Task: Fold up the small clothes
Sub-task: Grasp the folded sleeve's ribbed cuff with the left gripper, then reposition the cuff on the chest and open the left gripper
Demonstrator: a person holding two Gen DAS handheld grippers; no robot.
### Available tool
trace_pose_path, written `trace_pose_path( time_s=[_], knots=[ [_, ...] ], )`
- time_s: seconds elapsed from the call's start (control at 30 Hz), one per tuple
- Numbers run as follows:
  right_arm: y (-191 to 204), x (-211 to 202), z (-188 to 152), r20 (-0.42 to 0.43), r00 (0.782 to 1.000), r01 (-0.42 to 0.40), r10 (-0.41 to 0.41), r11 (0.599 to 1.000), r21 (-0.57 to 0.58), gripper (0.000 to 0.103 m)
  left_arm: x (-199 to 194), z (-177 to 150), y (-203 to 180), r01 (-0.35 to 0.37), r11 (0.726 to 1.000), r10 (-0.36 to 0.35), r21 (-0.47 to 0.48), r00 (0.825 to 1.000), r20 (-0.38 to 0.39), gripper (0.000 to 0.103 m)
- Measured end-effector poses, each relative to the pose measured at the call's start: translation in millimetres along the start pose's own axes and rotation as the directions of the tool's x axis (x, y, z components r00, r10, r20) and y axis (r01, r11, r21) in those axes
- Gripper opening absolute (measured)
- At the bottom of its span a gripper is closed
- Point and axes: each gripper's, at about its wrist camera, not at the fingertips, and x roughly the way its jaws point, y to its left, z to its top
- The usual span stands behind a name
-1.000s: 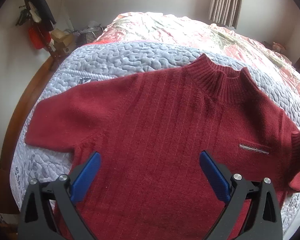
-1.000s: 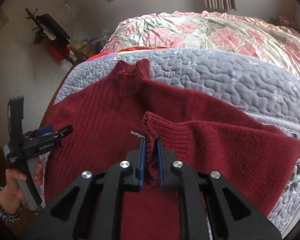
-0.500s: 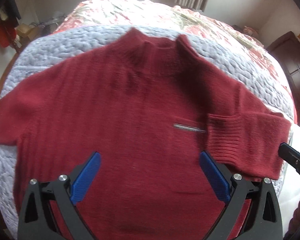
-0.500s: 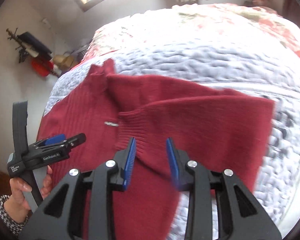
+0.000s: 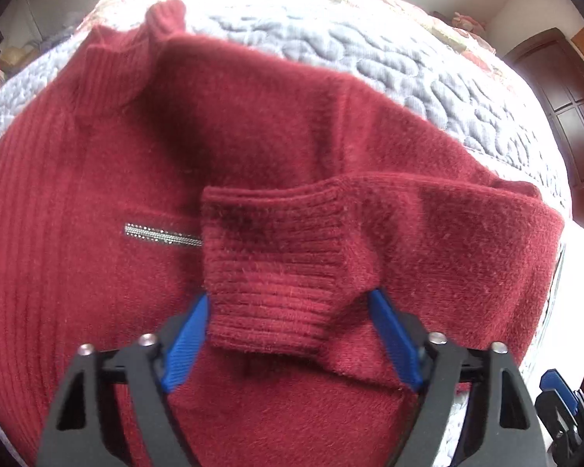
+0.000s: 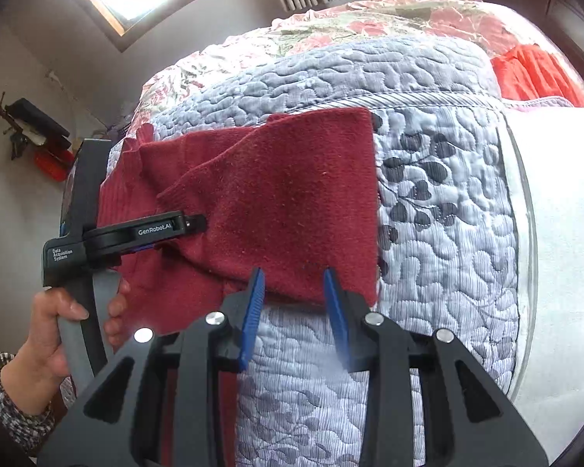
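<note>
Right wrist: gripper (image 6: 294, 290) open at sweater (image 6: 292, 202) edge, quilt (image 6: 447, 214) beyond.

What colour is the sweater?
Dark red sweater, clearest in the left wrist view.

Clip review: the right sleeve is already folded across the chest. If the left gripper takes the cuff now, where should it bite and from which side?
Judging by the left wrist view, bite the ribbed cuff at its free lower hem, coming from the sweater's hem side. The left gripper is open and already straddles it; the cuff lies flat, loose end facing the pads.
</note>
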Motion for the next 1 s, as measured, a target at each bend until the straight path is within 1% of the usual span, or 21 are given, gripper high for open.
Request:
trace_pose_path(
  time_s=[0.03,0.07,0.1,0.13,0.17,0.2,0.27,0.33,0.4,0.5,0.6,0.63,0.7,0.73,0.77,0.8,0.87,0.93,1.0],
  knots=[
    [-4.3,-1.2,-1.4,0.001,1.0,-0.002,0.002,1.0,0.011,0.034,-1.2,-0.3,-3.9,0.013,1.0,-0.013,0.009,1.0,0.002,0.057],
    [-6.6,-1.7,-2.0,0.003,1.0,-0.004,0.004,1.0,0.02,0.034,-2.5,-0.6,-8.8,0.024,1.0,-0.024,0.021,1.0,0.0,0.042],
    [-7.0,-3.2,-2.9,0.005,1.0,-0.006,0.006,1.0,0.026,0.034,-4.1,-0.7,-14.9,0.04,0.999,-0.04,0.033,0.999,-0.001,0.025],
    [-8.3,-4.7,-3.4,0.008,1.0,-0.008,0.008,0.999,0.031,0.034,-5.4,-0.8,-20.9,0.06,0.997,-0.06,0.046,0.998,-0.005,0.019],
    [-5.8,-5.6,-2.5,0.011,1.0,-0.011,0.011,0.999,0.032,0.034,-7.8,-0.8,-24.9,0.067,0.996,-0.066,0.057,0.998,-0.003,0.017],
    [-5.9,-7.4,-2.7,0.014,1.0,-0.015,0.014,0.999,0.031,0.034,-11.8,-0.6,-25.5,0.069,0.996,-0.07,0.057,0.998,0.007,0.016],
    [-4.3,-10.1,-1.2,0.022,1.0,-0.021,0.02,1.0,0.022,0.035,-22.8,-0.8,-23.0,0.098,0.994,-0.099,0.042,0.995,0.031,0.016],
    [-1.0,-14.7,-1.8,0.031,0.999,-0.018,0.017,1.0,0.006,0.039,-41.5,-0.9,-11.8,0.138,0.99,-0.139,0.023,0.988,0.069,0.015],
    [4.8,-17.4,-1.2,0.037,0.999,-0.016,0.017,1.0,-0.007,0.039,-61.9,-0.6,3.2,0.146,0.989,-0.148,0.019,0.982,0.122,0.015],
    [14.6,-14.9,3.8,0.038,0.998,-0.041,0.041,0.999,-0.013,0.039,-86.3,2.7,34.0,0.11,0.994,-0.11,0.01,0.976,0.19,0.015],
    [22.8,-5.0,7.1,0.024,0.997,-0.071,0.071,0.997,-0.006,0.039,-106.1,2.2,70.3,0.076,0.997,-0.067,-0.03,0.971,0.228,0.015],
    [26.3,-0.4,8.3,0.016,0.997,-0.078,0.078,0.997,-0.006,0.04,-106.2,6.6,90.4,0.055,0.998,-0.043,-0.041,0.97,0.24,0.015],
    [34.3,9.5,10.0,0.004,0.996,-0.089,0.089,0.996,-0.007,0.044,-109.6,10.1,115.0,-0.006,0.998,0.021,-0.059,0.964,0.266,0.015],
    [38.8,16.0,11.2,-0.005,0.995,-0.101,0.101,0.995,-0.004,0.047,-109.4,11.2,127.5,-0.026,0.997,0.044,-0.07,0.962,0.27,0.015],
    [42.8,22.5,12.6,-0.013,0.994,-0.111,0.111,0.994,0.001,0.049,-113.5,9.6,148.3,-0.032,0.996,0.053,-0.083,0.963,0.265,0.015],
    [46.4,30.1,14.1,-0.025,0.993,-0.118,0.118,0.993,0.009,0.05,-112.0,10.7,169.1,-0.04,0.994,0.065,-0.101,0.965,0.253,0.016],
    [55.6,46.7,16.8,-0.053,0.99,-0.133,0.134,0.991,0.019,0.052,-98.6,12.3,192.4,-0.043,0.992,0.069,-0.118,0.973,0.221,0.016],
    [66.6,65.0,18.4,-0.087,0.989,-0.119,0.12,0.993,0.017,0.054,-83.8,8.7,201.1,-0.036,0.991,0.062,-0.131,0.976,0.206,0.016],
    [75.0,82.6,19.3,-0.119,0.99,-0.07,0.07,0.998,0.004,0.054,-70.6,3.6,202.2,-0.045,0.99,0.07,-0.132,0.98,0.188,0.019]
  ],
)
